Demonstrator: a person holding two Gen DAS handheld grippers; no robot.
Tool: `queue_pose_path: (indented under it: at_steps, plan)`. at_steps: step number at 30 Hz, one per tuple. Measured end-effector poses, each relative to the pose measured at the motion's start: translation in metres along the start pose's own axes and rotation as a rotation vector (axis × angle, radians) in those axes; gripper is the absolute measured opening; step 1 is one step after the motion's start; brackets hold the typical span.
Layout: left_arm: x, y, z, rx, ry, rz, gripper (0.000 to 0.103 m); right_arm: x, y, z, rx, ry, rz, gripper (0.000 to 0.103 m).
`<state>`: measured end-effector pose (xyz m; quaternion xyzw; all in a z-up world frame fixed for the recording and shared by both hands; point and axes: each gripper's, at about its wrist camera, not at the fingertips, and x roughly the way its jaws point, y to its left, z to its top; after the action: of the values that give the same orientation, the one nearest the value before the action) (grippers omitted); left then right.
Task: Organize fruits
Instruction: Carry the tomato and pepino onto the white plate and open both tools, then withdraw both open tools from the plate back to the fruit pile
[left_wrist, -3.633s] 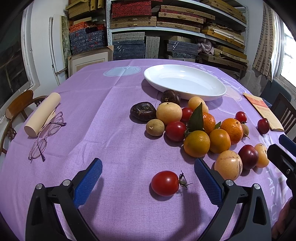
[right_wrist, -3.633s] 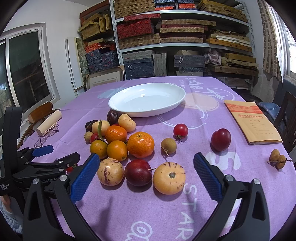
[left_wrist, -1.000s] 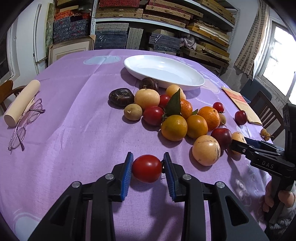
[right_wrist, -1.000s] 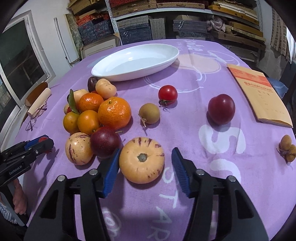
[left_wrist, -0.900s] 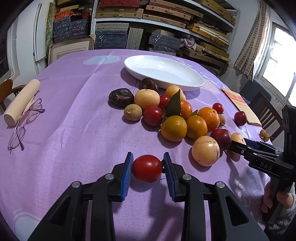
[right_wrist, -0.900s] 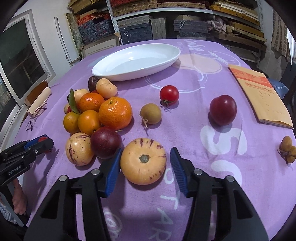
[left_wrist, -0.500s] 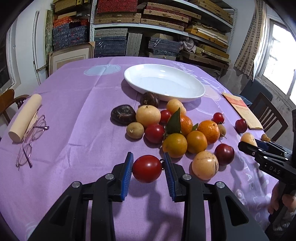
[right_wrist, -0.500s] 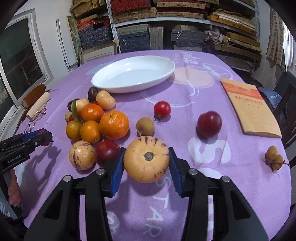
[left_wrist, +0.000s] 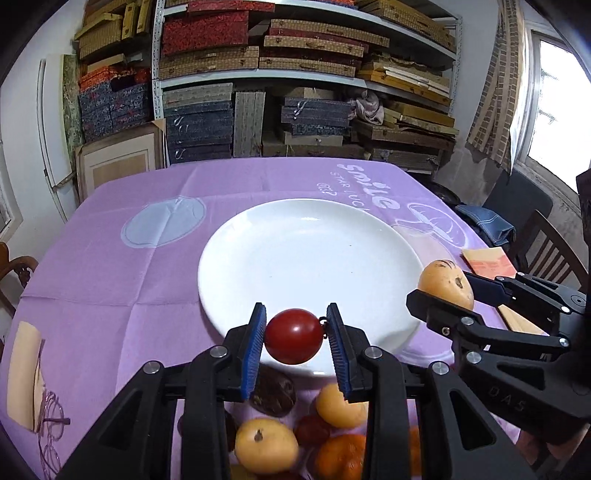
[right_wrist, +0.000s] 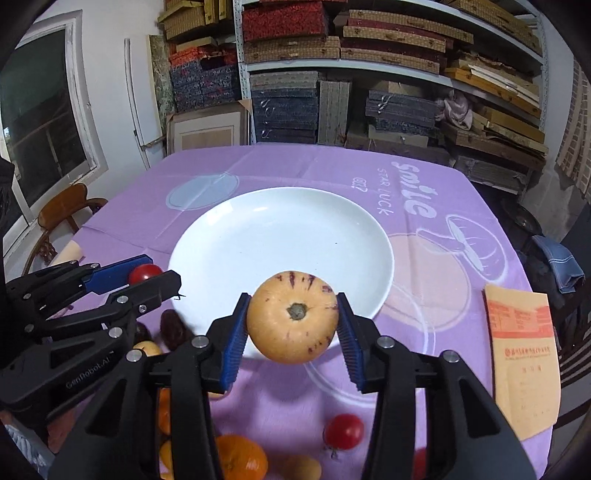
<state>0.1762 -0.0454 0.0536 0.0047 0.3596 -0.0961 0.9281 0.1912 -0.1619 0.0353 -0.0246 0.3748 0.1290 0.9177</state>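
Melon (right_wrist: 291, 316) stem-end toward camera in right gripper (right_wrist: 291, 328), tomato (left_wrist: 293, 336) in left gripper (left_wrist: 295, 343)

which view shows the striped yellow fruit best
The right wrist view: the striped yellow fruit sits centred and close between the right tool pads, stem end and purple streaks clear. The left wrist view shows it small, near the right edge, partly hidden.

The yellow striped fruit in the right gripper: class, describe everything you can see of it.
The yellow striped fruit is round, pale yellow-orange and smooth-skinned, with short purple streaks and a small grey-brown stem scar facing the camera. It looks whole and unbruised. The right gripper holds it clear of the table, a blue ridged pad pressing each side, over the near rim of the empty white plate.
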Motion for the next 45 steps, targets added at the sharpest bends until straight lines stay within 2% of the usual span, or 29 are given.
queue_pose_path:
  at_steps: [4, 7, 11, 18, 20, 22, 26, 28, 31, 36, 38, 41, 45]
  plan:
    - [0.039, 0.007, 0.011, -0.008, 0.069, 0.006, 0.034, 0.040, -0.007, 0.010, 0.016, 0.066, 0.008, 0.045]
    - [0.052, 0.012, 0.015, -0.005, 0.065, 0.033, 0.035, 0.054, -0.008, 0.014, 0.003, 0.088, 0.010, 0.045]
    - [0.060, 0.019, 0.016, -0.017, 0.077, 0.038, 0.044, 0.057, -0.006, 0.014, -0.017, 0.083, -0.012, 0.046]
    - [0.037, 0.029, 0.016, -0.041, 0.053, 0.052, 0.048, 0.019, -0.017, 0.016, 0.031, -0.009, -0.005, 0.049]
    - [0.020, 0.034, 0.017, -0.056, 0.026, 0.060, 0.057, -0.005, -0.022, 0.014, 0.051, -0.065, -0.012, 0.055]
    - [0.000, 0.040, 0.015, -0.069, -0.004, 0.075, 0.064, -0.031, -0.027, 0.009, 0.071, -0.118, -0.019, 0.070]
    - [-0.038, 0.055, 0.000, -0.090, -0.032, 0.104, 0.067, -0.078, -0.035, -0.015, 0.104, -0.216, -0.039, 0.077]
    - [-0.053, 0.063, -0.012, -0.114, -0.032, 0.111, 0.071, -0.098, -0.039, -0.033, 0.132, -0.268, -0.051, 0.087]
    - [-0.073, 0.072, -0.039, -0.142, -0.029, 0.132, 0.075, -0.121, -0.045, -0.069, 0.175, -0.340, -0.065, 0.096]
    - [-0.086, 0.074, -0.085, -0.168, 0.001, 0.141, 0.077, -0.136, -0.049, -0.124, 0.225, -0.385, -0.063, 0.097]
    - [-0.085, 0.072, -0.102, -0.186, 0.025, 0.119, 0.077, -0.139, -0.048, -0.143, 0.222, -0.395, -0.101, 0.099]
    - [-0.083, 0.068, -0.118, -0.194, 0.035, 0.110, 0.077, -0.145, -0.045, -0.155, 0.215, -0.401, -0.126, 0.099]
    - [-0.079, 0.069, -0.126, -0.199, 0.016, 0.151, 0.077, -0.145, -0.039, -0.161, 0.204, -0.405, -0.136, 0.099]
